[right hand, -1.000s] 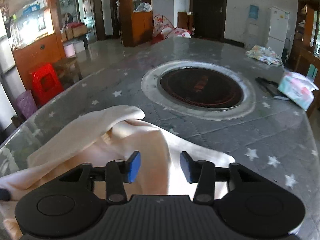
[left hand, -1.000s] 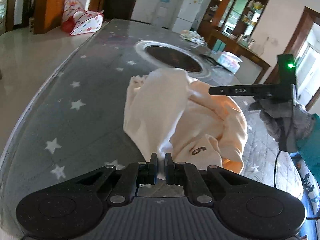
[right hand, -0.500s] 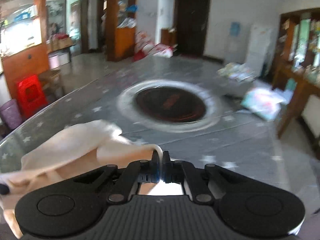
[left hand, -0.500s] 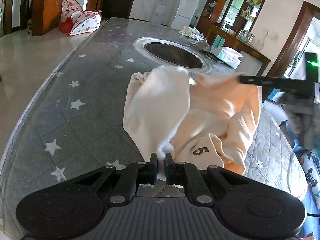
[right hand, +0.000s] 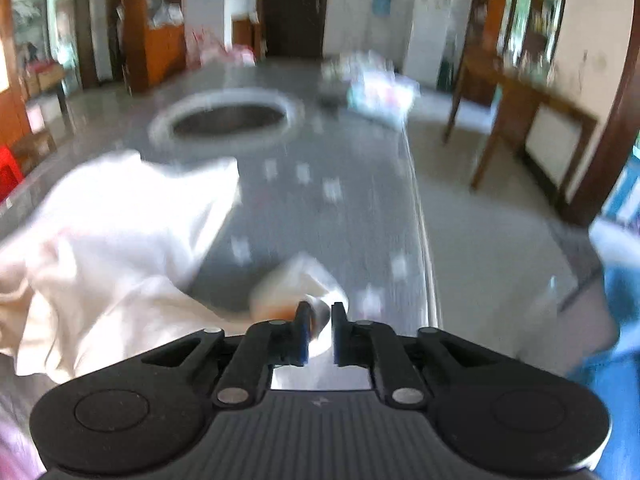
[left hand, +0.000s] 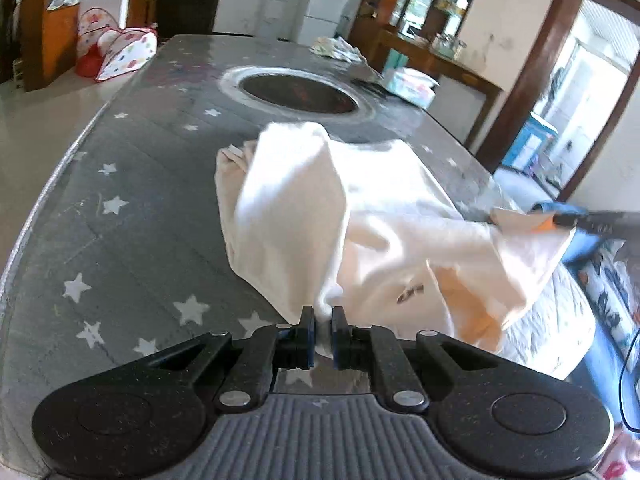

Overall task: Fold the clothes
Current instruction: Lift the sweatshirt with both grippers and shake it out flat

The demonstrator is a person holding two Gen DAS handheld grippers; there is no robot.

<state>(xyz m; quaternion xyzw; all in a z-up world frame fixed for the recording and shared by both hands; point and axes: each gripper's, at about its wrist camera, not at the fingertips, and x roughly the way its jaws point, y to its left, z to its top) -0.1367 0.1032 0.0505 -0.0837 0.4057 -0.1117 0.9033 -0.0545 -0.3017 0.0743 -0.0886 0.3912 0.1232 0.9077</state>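
A cream garment (left hand: 360,220) with a dark print lies bunched on the grey star-patterned table (left hand: 132,216). My left gripper (left hand: 322,320) is shut on a near fold of it, above the table's near edge. My right gripper (right hand: 319,316) is shut on another edge of the same garment (right hand: 100,248) and holds it out to the right, past the table's right side. It shows in the left wrist view (left hand: 560,220) as a dark bar with cloth stretched toward it. The right wrist view is blurred.
A round black hotplate (left hand: 300,94) with a pale rim is set in the table's middle. A tissue pack (left hand: 412,86) and a crumpled cloth (left hand: 336,46) lie at the far right. A wooden sideboard (right hand: 520,120) stands right of the table.
My right gripper closed on the garment's edge and swung right, pulling the cloth out toward the table's right side. My left gripper kept its hold and stayed near the front edge.
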